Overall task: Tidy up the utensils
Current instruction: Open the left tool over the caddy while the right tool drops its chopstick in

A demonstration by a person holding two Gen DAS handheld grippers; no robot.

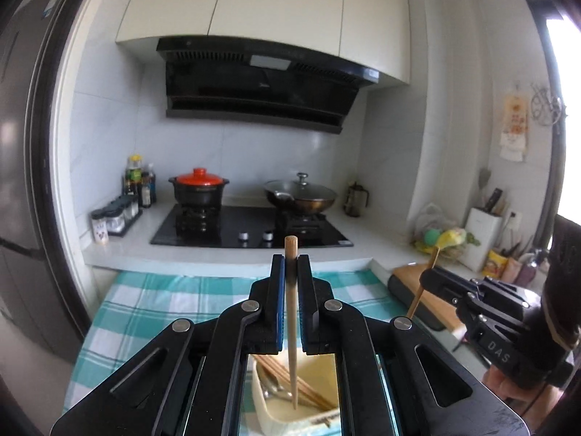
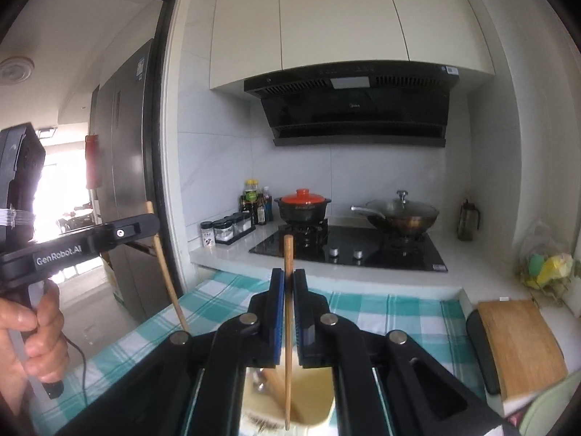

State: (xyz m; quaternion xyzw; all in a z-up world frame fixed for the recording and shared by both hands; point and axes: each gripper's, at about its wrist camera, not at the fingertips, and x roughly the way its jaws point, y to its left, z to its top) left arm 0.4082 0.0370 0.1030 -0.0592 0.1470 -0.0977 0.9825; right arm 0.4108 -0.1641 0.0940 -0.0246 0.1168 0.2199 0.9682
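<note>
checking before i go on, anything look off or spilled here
Nothing spilled or damaged. Each tool, left and right, is shut on one chopstick above the cream tray.

Lidded pot (image 1: pixel 199 189) on hob (image 1: pixel 250 227) at centre, wok (image 1: pixel 300 196) to its right; tray (image 1: pixel 290 396) on cloth (image 1: pixel 152 305), lower frame.

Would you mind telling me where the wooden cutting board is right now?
In the right wrist view the wooden cutting board lies at the right edge of the counter, beside the checked cloth, nearer than the stove.
</note>
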